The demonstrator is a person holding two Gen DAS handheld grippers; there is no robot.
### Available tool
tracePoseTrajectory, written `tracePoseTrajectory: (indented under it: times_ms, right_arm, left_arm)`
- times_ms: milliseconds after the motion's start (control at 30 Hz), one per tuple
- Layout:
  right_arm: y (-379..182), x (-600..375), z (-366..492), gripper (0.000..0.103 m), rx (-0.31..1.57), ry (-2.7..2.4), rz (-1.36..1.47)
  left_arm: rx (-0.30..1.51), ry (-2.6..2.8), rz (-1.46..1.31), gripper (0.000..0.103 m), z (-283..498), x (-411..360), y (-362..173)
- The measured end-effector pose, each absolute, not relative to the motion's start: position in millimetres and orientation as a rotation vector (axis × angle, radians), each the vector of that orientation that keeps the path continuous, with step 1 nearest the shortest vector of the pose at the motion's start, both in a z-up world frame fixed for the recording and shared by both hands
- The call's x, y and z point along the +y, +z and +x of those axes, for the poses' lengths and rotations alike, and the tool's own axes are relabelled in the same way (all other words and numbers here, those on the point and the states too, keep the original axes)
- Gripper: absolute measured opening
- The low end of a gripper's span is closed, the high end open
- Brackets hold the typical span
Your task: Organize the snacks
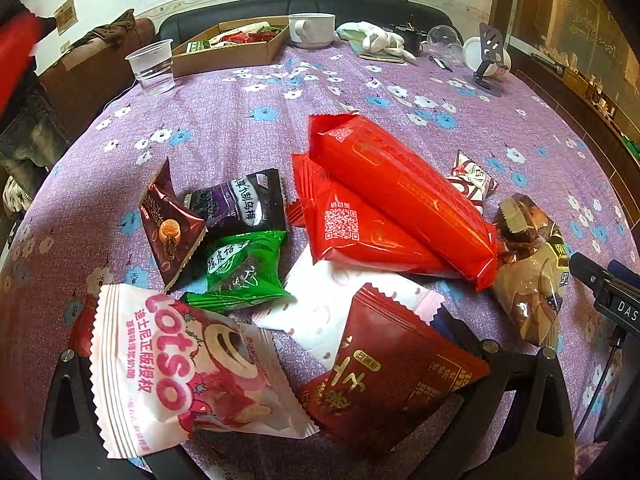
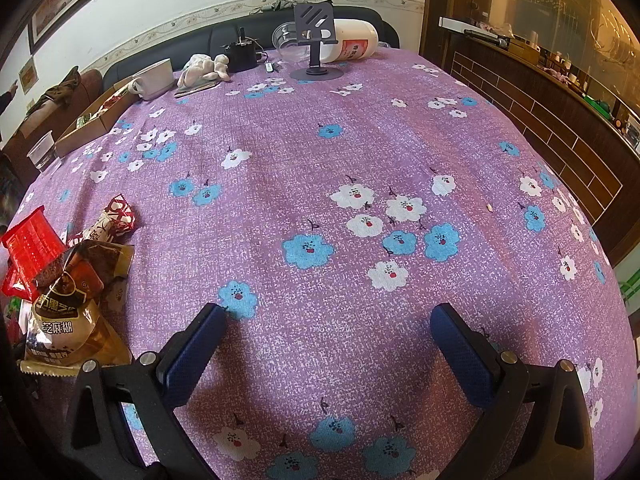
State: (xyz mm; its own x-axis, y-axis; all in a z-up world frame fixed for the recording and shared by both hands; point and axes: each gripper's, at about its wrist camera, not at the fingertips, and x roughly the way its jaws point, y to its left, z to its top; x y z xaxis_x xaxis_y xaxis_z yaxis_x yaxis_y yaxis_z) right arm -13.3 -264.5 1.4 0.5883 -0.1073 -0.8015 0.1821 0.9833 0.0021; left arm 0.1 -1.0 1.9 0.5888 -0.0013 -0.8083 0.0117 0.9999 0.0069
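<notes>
Several snack packets lie heaped on the purple flowered tablecloth (image 1: 248, 128). In the left wrist view my left gripper (image 1: 280, 364) is open and low behind the heap. Its fingers are spread wide, and a pink-and-white Lotso packet (image 1: 172, 368) and a dark red packet (image 1: 392, 376) overlap them. Farther off lie two long red packets (image 1: 400, 196), a green packet (image 1: 244, 268), a black-purple packet (image 1: 244, 200) and a brown packet (image 1: 170, 228). My right gripper (image 2: 328, 320) is open over bare cloth, with a tan sesame packet (image 2: 68, 320) to its left.
An open cardboard box (image 1: 232, 54) holding a few snacks stands at the table's far side. Beside it stand a clear plastic cup (image 1: 154, 66) and a white mug (image 1: 312, 30). A white glove (image 1: 380, 38), a phone stand (image 2: 316, 44) and a white jar (image 2: 352, 46) sit at the back.
</notes>
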Motion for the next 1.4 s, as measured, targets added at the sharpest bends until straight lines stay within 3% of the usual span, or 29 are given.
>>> tracePoseTrajectory:
  times_ms: [1400]
  right_arm:
    - [1.8, -263.8, -13.3, 0.103, 0.928, -0.171, 0.089]
  left_arm:
    - [0.994, -0.067, 0.042, 0.103, -7.4, -2.5, 0.4]
